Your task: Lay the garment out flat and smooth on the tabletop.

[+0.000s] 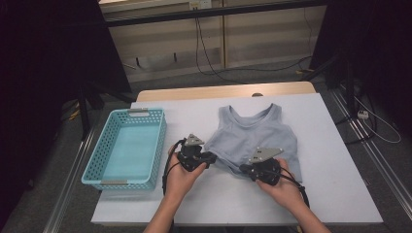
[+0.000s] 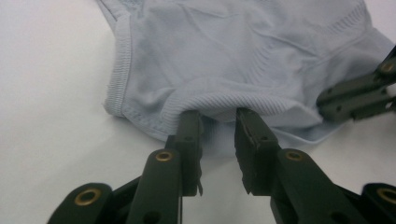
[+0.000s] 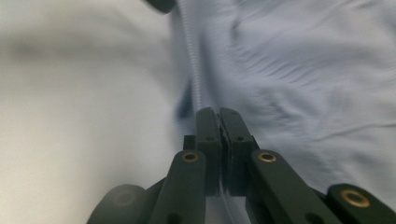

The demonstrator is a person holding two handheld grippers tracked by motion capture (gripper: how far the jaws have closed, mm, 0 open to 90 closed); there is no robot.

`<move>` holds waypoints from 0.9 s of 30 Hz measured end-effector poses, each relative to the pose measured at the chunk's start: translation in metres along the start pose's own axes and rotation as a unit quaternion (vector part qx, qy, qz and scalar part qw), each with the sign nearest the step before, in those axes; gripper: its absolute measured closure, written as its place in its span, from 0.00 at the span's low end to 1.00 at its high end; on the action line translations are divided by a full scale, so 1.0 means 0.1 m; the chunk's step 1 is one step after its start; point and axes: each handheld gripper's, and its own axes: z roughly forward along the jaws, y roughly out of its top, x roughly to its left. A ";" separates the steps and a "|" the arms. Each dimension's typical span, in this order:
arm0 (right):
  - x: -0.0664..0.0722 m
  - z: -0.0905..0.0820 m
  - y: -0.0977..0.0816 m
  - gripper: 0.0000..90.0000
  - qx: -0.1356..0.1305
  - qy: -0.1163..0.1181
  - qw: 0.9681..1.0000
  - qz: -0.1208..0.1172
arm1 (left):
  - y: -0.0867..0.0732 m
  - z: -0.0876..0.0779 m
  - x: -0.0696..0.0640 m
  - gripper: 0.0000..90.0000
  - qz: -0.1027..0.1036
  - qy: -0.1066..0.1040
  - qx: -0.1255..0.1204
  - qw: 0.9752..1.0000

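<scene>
I see a light blue top [image 1: 256,137] lying flat on the white table [image 1: 335,194], right of the blue basket [image 1: 127,148]. My right gripper [image 3: 219,119] is pinched tight on the near hem. My left gripper [image 2: 218,122] has its jaws a little apart, tips at the hem, holding nothing. I think I should push the left tips around the ribbed edge, then squeeze. Both hands sit low, near the table, pointing toward each other across the hem.
</scene>
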 end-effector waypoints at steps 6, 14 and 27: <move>-0.09 0.02 -0.03 0.98 -0.006 -0.016 1.000 0.012 | -0.04 0.15 0.03 0.68 -0.002 0.002 0.019 1.000; -0.12 0.04 -0.04 0.98 -0.002 -0.011 1.000 0.020 | -0.04 0.28 0.02 0.67 0.005 0.006 0.037 0.999; -0.13 0.05 -0.06 0.98 -0.001 -0.013 0.999 0.037 | -0.03 0.24 -0.01 0.94 -0.001 -0.011 0.062 0.998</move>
